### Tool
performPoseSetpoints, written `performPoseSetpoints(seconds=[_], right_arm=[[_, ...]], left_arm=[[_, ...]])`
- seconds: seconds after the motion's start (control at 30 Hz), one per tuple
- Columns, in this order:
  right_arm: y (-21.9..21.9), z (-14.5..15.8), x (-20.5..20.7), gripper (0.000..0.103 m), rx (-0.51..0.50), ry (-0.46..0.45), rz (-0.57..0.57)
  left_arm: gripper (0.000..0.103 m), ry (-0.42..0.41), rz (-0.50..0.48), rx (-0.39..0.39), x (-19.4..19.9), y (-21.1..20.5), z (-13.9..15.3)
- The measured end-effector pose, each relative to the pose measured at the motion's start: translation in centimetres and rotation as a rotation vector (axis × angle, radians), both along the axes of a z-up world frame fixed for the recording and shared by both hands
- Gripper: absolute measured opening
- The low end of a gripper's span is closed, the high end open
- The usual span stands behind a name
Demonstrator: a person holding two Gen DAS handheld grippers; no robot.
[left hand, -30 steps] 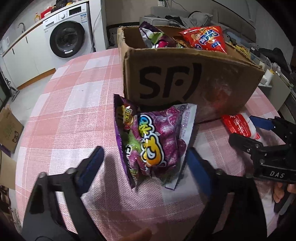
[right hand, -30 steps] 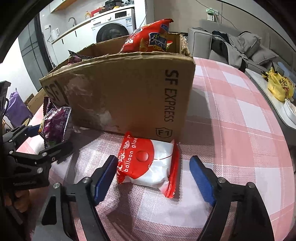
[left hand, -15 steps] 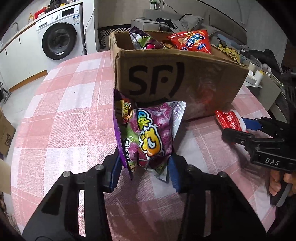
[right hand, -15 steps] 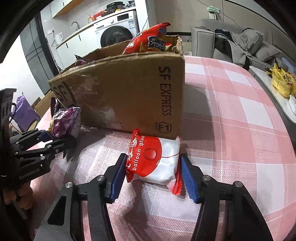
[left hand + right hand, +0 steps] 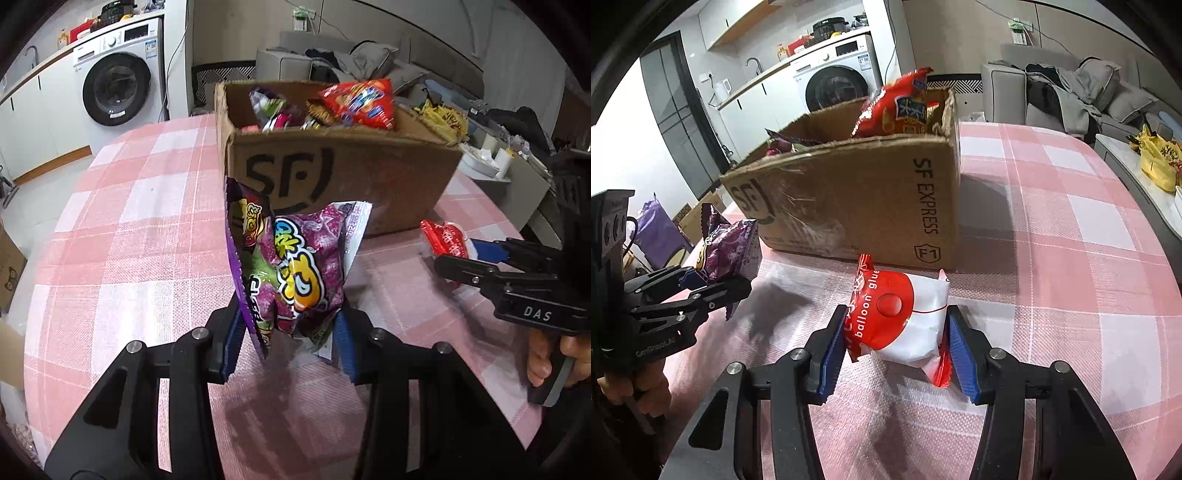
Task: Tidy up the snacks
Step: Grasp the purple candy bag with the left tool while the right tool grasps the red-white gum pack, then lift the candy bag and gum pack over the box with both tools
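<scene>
Left gripper (image 5: 288,343) clamped on the purple snack bag (image 5: 295,273), jaws pressed against its lower edges so the bag stands upright, apparently lifted just clear of the desk (image 5: 122,240), though the fisheye makes that hard to confirm. Straight ahead of these jaws, the cardboard box (image 5: 343,184), open-topped and already loaded with a red chip bag (image 5: 358,101) and other packets: likely the destination for everything loose.

Right gripper (image 5: 894,354) closed on the red-and-white balloon glue packet (image 5: 905,317), jaws squeezing its two short sides, packet tilted up just short of the box wall beyond the jaws. Held low and by the ends, presumably to keep each soft pack from sagging during the lift over the rim.
</scene>
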State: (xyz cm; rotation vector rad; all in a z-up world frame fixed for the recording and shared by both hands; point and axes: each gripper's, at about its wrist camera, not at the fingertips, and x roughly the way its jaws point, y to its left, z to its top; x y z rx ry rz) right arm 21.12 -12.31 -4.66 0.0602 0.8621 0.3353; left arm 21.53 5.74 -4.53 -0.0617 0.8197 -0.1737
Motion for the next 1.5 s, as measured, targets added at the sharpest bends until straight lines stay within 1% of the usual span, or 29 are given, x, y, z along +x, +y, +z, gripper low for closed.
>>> performPoseSetpoints(seconds=[0.2,0.43,0.7,0.9,1.03,1.23,1.5], right_arm=[[-0.5,1.8,-1.4,0.052,0.024,-0.04,-0.002],[-0.7,4.7,-2.9,0.052,0.04,-0.104,0.001],[0.0,8.0,-2.5,0.052,0.061,-0.168,0.018],[1.0,10.2,-0.9,0.052,0.076,-0.207,0.035],[1.5,11.0,0.7,0.052,0.097,-0.22,0.038],[1.8,11.2,2.9,0.052,0.109,-0.223,0.034],[2.1,10.4,5.9,0.052,0.104,-0.211,0.028]], left_arm=[[0.04,-0.05,-0.008,0.007,-1.6,-0.4,2.4],[0.04,-0.094,-0.003,-0.015,-3.4,-0.4,6.1],[0.04,-0.155,0.009,-0.006,-3.1,-0.1,10.6],[0.04,-0.177,0.025,0.0,-1.4,0.3,13.2],[0.04,-0.177,0.026,-0.011,0.9,0.4,14.4],[0.04,-0.174,0.032,0.0,4.6,0.1,14.9],[0.04,-0.153,0.04,0.012,10.0,-0.6,13.6]])
